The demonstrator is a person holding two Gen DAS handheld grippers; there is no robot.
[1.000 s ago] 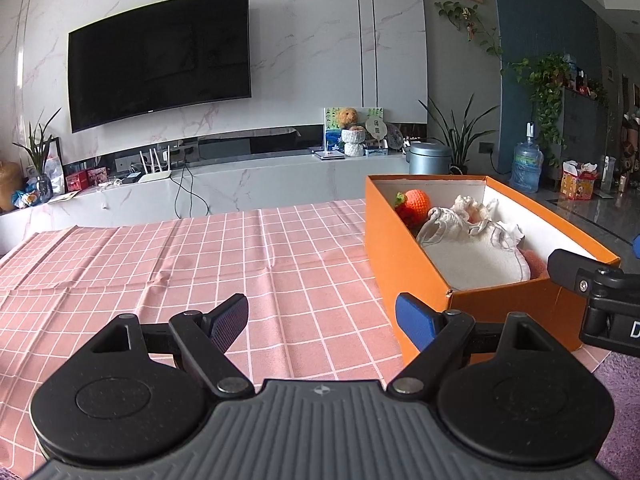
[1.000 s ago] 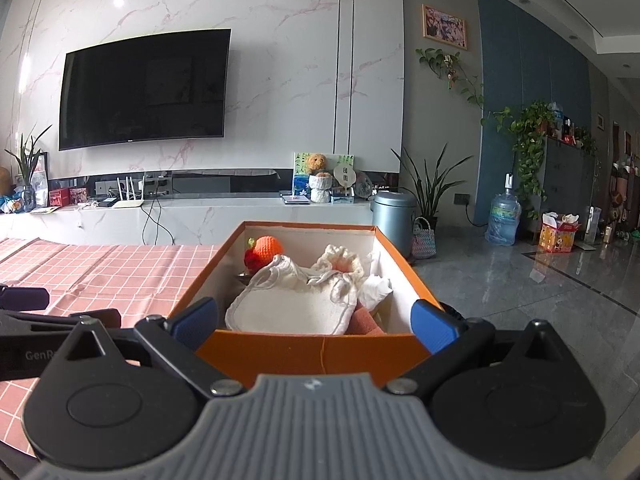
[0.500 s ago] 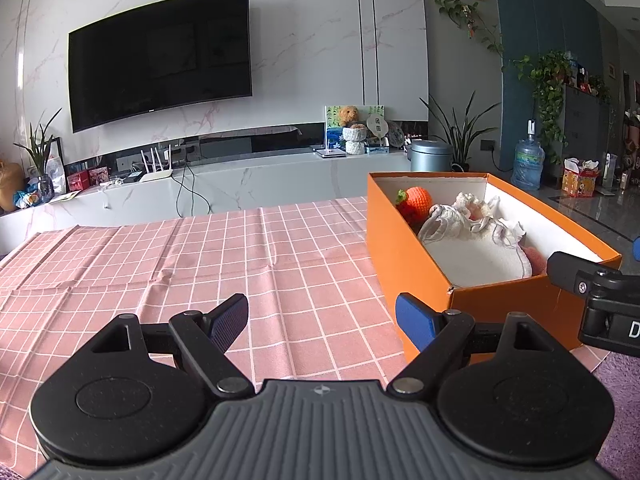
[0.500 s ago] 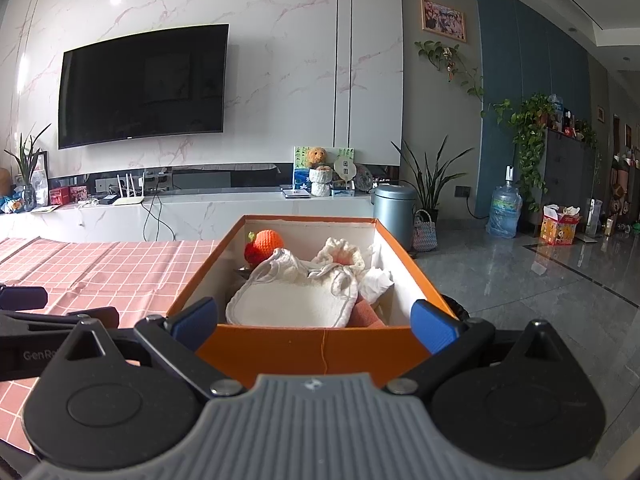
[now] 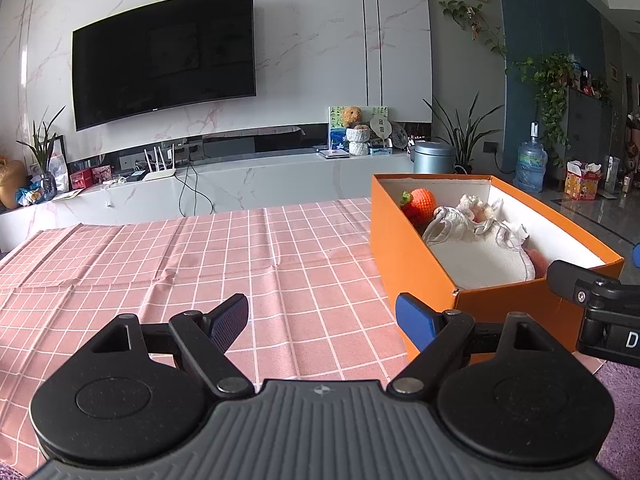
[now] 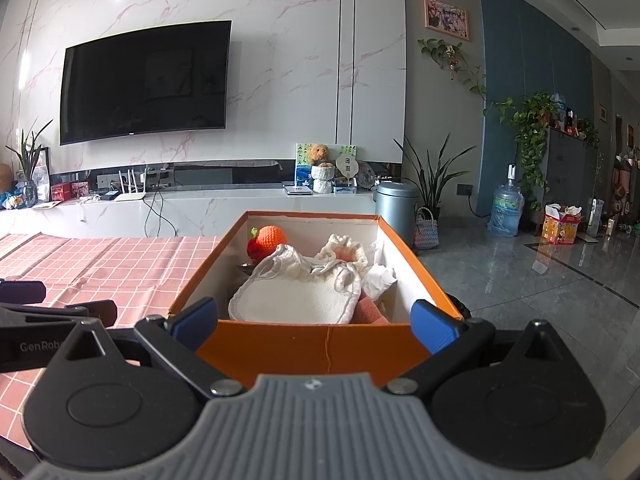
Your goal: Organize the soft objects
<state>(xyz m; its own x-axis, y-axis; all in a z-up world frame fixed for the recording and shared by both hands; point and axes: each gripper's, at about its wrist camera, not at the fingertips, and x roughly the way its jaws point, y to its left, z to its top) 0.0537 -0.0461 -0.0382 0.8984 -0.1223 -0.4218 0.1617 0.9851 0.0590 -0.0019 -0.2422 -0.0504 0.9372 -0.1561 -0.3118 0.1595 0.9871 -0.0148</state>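
An orange box (image 5: 420, 264) (image 6: 304, 348) sits at the right end of the pink checked tablecloth (image 5: 200, 264). Inside lie a white bib (image 6: 292, 300) (image 5: 480, 252), a knitted orange fruit (image 6: 270, 240) (image 5: 423, 202), a cream frilly piece (image 6: 344, 250) and something pink (image 6: 370, 312) at the near end. My left gripper (image 5: 322, 322) hovers open over the cloth, left of the box, holding nothing. My right gripper (image 6: 314, 322) stands open just before the box's near wall, also with nothing in it.
The table's right edge falls just beyond the box, with grey tiled floor (image 6: 540, 280) past it. A white TV console (image 5: 240, 184) and a wall TV (image 5: 164, 56) lie behind the table. A bin (image 6: 396, 208) and a water jug (image 6: 506, 210) stand on the floor.
Both views have pulled back and risen slightly, so the box sits a bit lower in each frame. Both grippers stay open; the box's contents have not moved.
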